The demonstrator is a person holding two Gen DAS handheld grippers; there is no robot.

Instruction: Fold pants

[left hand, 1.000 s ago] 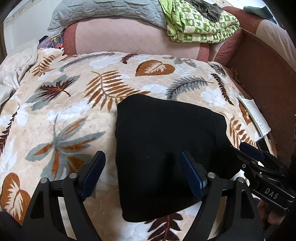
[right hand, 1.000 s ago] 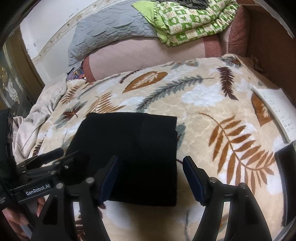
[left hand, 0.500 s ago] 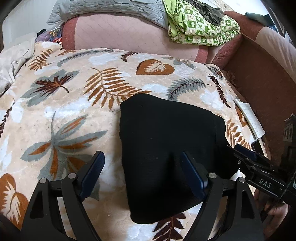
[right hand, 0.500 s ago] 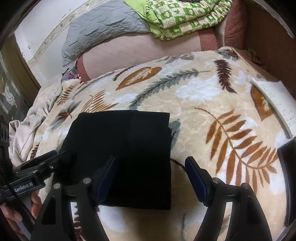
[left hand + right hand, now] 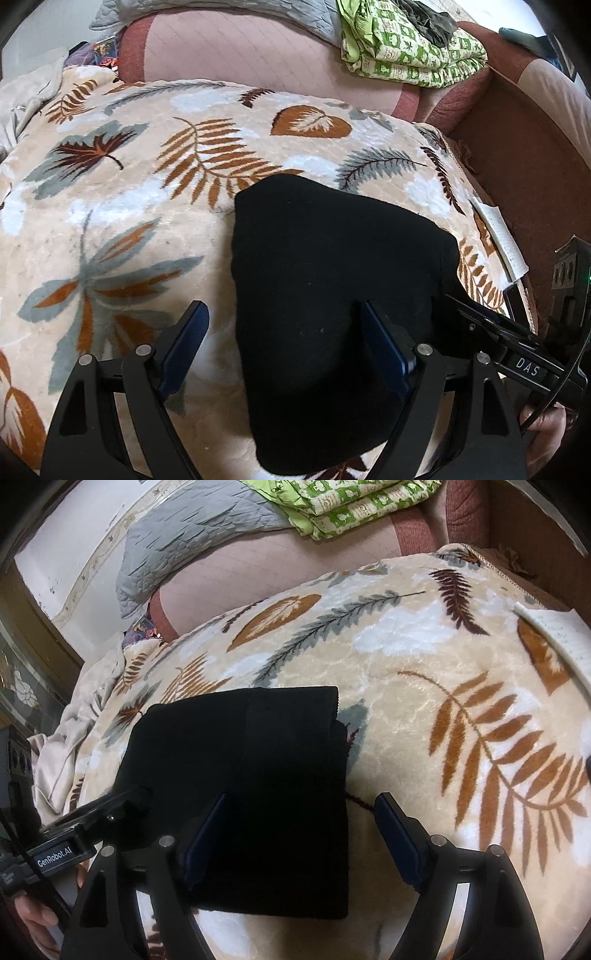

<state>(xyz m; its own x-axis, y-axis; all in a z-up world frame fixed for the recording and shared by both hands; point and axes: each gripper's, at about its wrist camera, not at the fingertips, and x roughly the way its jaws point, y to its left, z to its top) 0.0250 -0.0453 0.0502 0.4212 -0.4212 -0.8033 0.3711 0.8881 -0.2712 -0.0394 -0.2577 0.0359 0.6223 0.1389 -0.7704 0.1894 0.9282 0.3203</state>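
The black pants (image 5: 332, 295) lie folded into a compact rectangle on the leaf-patterned blanket (image 5: 129, 229); they also show in the right wrist view (image 5: 251, 782). My left gripper (image 5: 282, 325) is open and empty, hovering over the pants' near left edge. My right gripper (image 5: 301, 816) is open and empty, straddling the pants' near right edge. Each gripper shows at the edge of the other's view.
A pink cushion (image 5: 258, 51), a grey quilt (image 5: 192, 528) and a green patterned blanket (image 5: 406, 48) are piled at the back. A white notebook (image 5: 561, 635) lies at the blanket's right edge by a brown wooden board (image 5: 524, 155). Crumpled beige cloth (image 5: 70, 731) lies at the left.
Both grippers have pulled back and up a little from the pants, staying open. The folded pants have not moved.
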